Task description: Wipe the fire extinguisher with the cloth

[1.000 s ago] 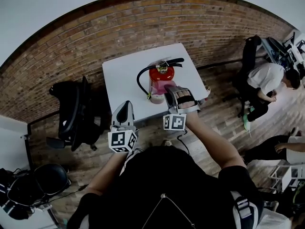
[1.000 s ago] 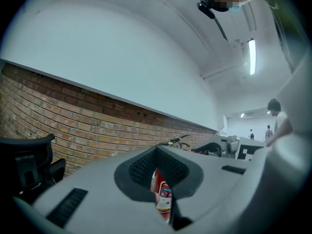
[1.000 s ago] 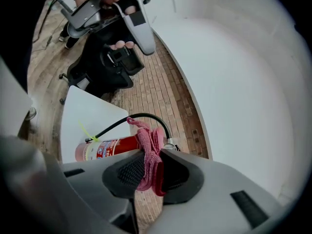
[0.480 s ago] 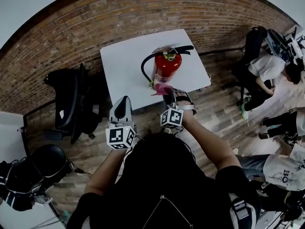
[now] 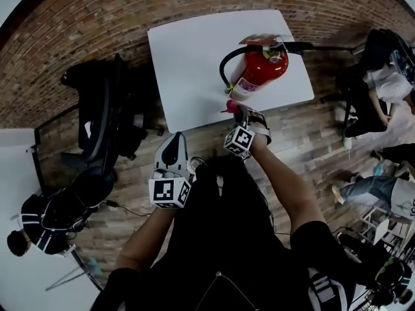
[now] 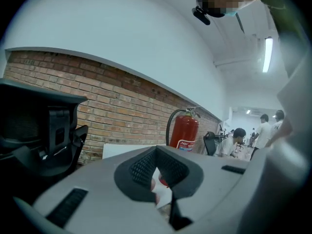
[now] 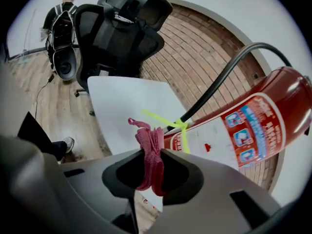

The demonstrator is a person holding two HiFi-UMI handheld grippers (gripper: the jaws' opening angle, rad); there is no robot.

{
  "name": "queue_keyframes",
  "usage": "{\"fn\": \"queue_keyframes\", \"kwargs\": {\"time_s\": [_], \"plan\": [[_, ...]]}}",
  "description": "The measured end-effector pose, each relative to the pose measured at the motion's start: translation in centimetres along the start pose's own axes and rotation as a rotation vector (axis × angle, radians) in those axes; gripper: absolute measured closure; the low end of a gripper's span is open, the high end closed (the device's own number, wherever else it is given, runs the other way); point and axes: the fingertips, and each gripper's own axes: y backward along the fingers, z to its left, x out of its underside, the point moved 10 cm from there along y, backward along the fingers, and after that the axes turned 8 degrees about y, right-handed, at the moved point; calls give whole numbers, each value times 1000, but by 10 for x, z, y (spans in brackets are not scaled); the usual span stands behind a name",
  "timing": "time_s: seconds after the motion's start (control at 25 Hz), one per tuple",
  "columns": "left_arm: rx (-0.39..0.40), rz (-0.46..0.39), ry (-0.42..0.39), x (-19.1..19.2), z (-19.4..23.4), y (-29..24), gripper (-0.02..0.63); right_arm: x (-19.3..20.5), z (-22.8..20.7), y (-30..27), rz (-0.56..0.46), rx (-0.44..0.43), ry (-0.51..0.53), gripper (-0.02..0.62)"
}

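Observation:
A red fire extinguisher (image 5: 260, 70) with a black hose (image 5: 228, 60) stands on the white table (image 5: 194, 57) near its front edge. My right gripper (image 5: 236, 112) is shut on a pink cloth (image 5: 230, 106) and holds it against the foot of the extinguisher. In the right gripper view the cloth (image 7: 150, 147) bunches between the jaws of the gripper (image 7: 152, 168), just short of the white label on the extinguisher (image 7: 243, 126). My left gripper (image 5: 173, 144) hangs off the table's front, shut and empty. Its own view shows the extinguisher (image 6: 185, 131) farther off, beyond the left gripper (image 6: 157, 179).
A black office chair (image 5: 104, 115) stands left of the table against the brick wall (image 5: 97, 11). A yellow tie (image 7: 183, 130) hangs on the extinguisher. People sit at the right (image 5: 386, 83), and another person (image 5: 39, 229) is at the lower left on the wooden floor.
The head view has swung, so the table and extinguisher sit farther up and right. My right gripper with the cloth has slid from the extinguisher's body down toward its foot. The left gripper stays low.

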Motion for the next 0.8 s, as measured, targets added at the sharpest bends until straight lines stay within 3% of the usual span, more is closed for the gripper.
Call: {"fn": "queue_keyframes", "kwargs": {"time_s": [0.16, 0.4, 0.8], "plan": [[-15, 22, -1, 14, 19, 0, 577, -1, 15, -44, 46, 9, 23, 497], [-29, 42, 3, 23, 40, 6, 577, -2, 22, -90, 117, 2, -46, 497], [-54, 50, -12, 13, 56, 20, 577, -9, 12, -95, 189, 24, -122, 497]]}}
